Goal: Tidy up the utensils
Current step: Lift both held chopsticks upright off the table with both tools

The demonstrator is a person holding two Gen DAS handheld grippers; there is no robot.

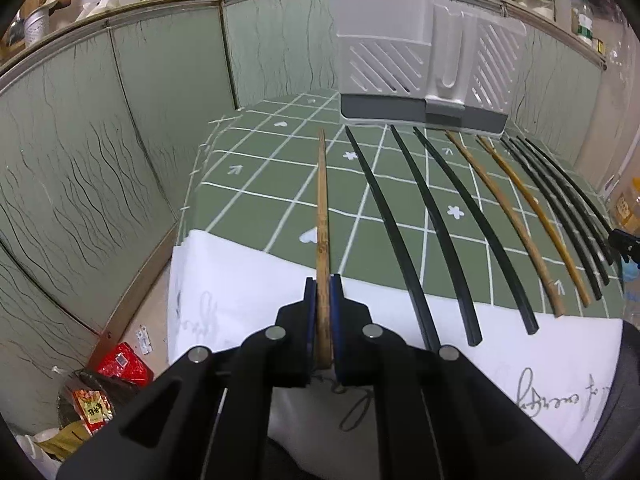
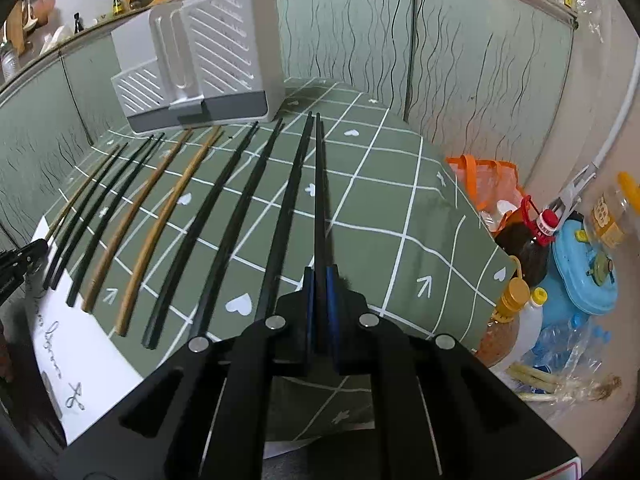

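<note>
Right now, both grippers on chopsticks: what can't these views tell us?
- Inside of the holder: both views show only its slatted outer walls.
- Rear end of the wooden chopstick: left view, hidden between the left gripper's pads.
- Rear end of the black chopstick: right view, hidden inside the right gripper.

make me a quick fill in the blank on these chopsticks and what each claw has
The left claw is shut on a ____ chopstick.
The right claw is shut on a ____ chopstick.
The chopsticks' far tips point toward the white and grey ____.
The tablecloth is ____ with white grid lines.

Missing: wooden; black; rack; green
</note>
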